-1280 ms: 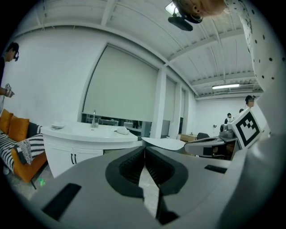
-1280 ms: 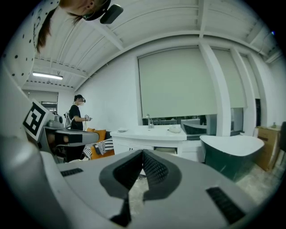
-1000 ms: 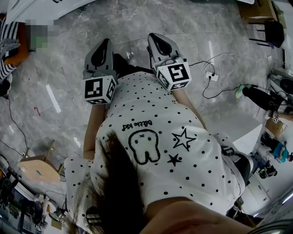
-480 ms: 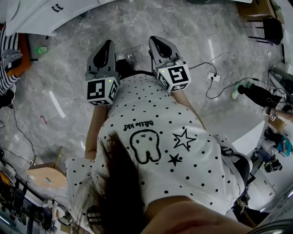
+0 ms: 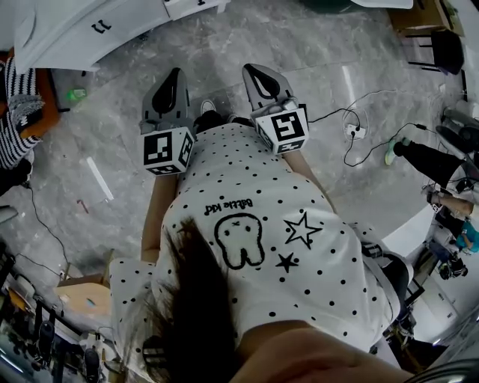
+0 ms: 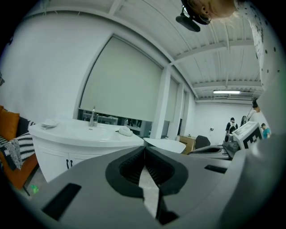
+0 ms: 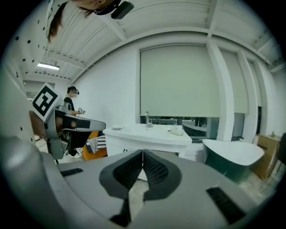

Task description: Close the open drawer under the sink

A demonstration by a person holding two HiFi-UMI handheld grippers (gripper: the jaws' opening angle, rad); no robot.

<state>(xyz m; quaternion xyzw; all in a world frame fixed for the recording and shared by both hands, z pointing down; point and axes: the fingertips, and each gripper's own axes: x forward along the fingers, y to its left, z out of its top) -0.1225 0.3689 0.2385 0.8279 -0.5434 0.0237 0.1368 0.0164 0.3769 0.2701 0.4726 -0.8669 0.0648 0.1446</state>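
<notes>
The white sink vanity (image 5: 82, 30) lies at the top left of the head view, its doors carrying dark handles. A white front (image 5: 196, 6) juts out beside it at the top edge; whether this is the drawer I cannot tell. From the left gripper view the vanity (image 6: 67, 147) and its faucet (image 6: 94, 117) stand ahead on the left. They sit ahead of centre, vanity (image 7: 149, 136) and faucet (image 7: 147, 120), in the right gripper view. My left gripper (image 5: 174, 77) and right gripper (image 5: 255, 72) are held side by side over the marble floor, both shut and empty, well short of the vanity.
An orange seat with a striped cloth (image 5: 22, 97) stands at the left. Cables and a power strip (image 5: 352, 133) lie on the floor to the right. A wooden stool (image 5: 78, 295) is behind on the left. A green-and-white tub (image 7: 232, 156) stands right of the vanity. People stand at the far back.
The vanity has come further into the head view from the top left as I move toward it. Both grippers keep their pose in front of me and stay shut.
</notes>
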